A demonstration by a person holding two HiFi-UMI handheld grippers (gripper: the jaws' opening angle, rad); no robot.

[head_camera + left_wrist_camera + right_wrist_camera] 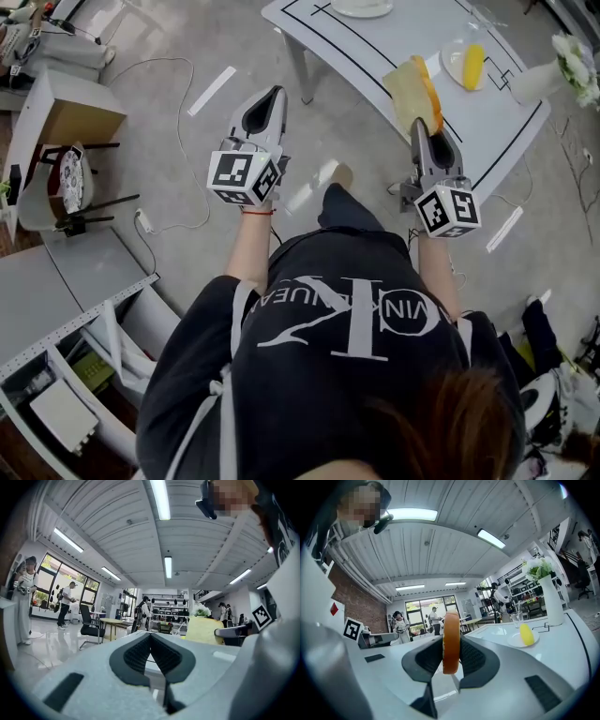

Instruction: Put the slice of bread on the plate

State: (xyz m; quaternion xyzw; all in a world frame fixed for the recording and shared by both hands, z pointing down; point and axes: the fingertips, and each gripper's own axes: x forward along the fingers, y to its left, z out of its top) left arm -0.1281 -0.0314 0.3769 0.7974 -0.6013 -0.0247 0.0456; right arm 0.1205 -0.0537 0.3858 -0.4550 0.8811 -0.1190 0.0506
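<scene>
right gripper [451,657]: pinching slice of bread [451,639] on edge, aloft at my table [394,37] edge. left gripper [151,652]: pressed together, empty. done: pickup. left: lay it on empty plate [361,7].

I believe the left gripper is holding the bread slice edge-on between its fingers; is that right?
Not quite: it is the right gripper that holds the bread slice edge-on between its fingers, as the right gripper view shows. The left gripper is shut and empty.
</scene>
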